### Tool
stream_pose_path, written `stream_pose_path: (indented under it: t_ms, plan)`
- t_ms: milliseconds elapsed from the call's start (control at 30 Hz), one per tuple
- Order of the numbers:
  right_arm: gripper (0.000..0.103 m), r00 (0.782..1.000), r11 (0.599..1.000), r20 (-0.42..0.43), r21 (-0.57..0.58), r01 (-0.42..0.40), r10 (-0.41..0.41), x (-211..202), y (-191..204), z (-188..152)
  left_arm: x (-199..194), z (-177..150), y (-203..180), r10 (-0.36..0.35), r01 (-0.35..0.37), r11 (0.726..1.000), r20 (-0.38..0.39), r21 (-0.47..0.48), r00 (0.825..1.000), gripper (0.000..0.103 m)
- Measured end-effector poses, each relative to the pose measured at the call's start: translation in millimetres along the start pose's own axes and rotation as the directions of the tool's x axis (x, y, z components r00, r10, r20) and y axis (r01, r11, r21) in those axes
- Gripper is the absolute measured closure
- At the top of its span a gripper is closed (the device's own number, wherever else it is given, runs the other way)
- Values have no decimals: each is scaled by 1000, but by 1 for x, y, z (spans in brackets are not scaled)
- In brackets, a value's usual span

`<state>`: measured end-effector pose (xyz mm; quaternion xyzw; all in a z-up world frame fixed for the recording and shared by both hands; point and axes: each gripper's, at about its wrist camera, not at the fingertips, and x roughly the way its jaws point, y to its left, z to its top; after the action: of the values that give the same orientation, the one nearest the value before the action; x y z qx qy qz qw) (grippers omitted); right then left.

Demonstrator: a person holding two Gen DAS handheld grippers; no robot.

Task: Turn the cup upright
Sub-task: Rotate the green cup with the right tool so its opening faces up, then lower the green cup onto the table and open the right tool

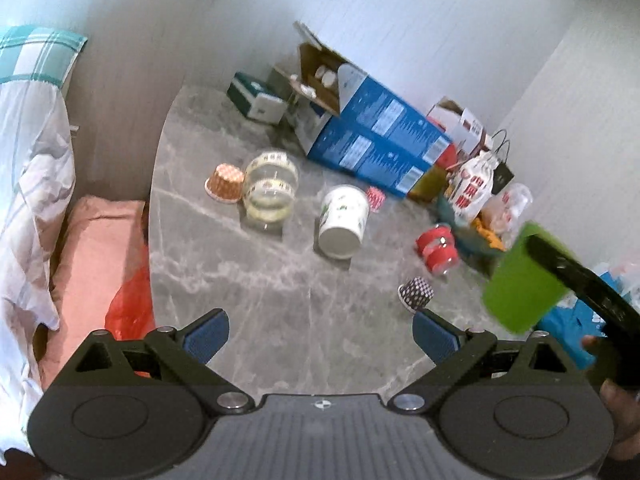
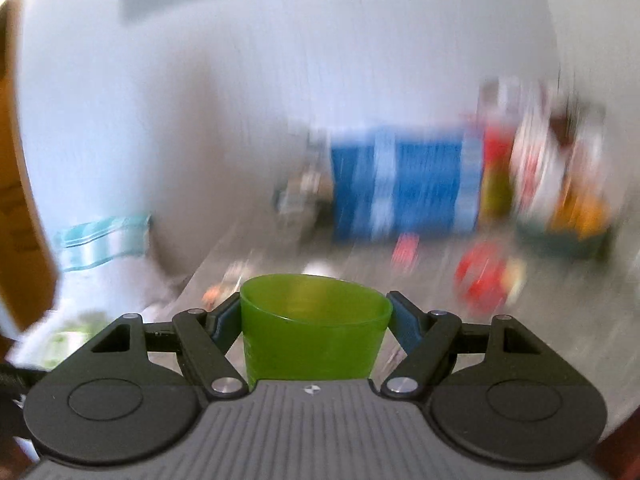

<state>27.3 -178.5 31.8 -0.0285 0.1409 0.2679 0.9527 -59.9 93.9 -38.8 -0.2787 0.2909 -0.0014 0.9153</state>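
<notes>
Clamped by my right tongs [image 2: 316, 322] across its walls, light, thin green cup [image 2: 312, 320] may flex; left tongs [image 1: 320, 338] gape over bench [image 1: 280, 280].

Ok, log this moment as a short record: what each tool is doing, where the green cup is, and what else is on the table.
left tool: open, empty, above the table
right tool: shut on the green cup
green cup: off the table, rim facing away from the camera
table: grey marble
other cups: white cup on its side; polka-dot cup
background: blue boxes
</notes>
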Motion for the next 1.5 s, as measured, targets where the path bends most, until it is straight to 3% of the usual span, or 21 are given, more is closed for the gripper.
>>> stream_pose_path:
  t_ms: [133, 433, 600, 1500]
  plan:
    - [27, 985, 994, 172, -107, 20, -2, -13, 1, -14, -3, -3, 1, -30, 30, 1000, 28, -5, 999, 3]
    - [27, 963, 996, 269, -86, 37, -12, 28, -19, -103, -4, -15, -11, -89, 85, 995, 68, 47, 994, 3]
    - [27, 952, 997, 301, -42, 65, -50, 24, -25, -125, 4, -19, -12, -92, 90, 995, 52, 41, 994, 3]
    - [24, 975, 995, 221, -94, 41, -19, 42, -8, -138, 19, -25, -7, -61, 61, 998, 4, 7, 998, 3]
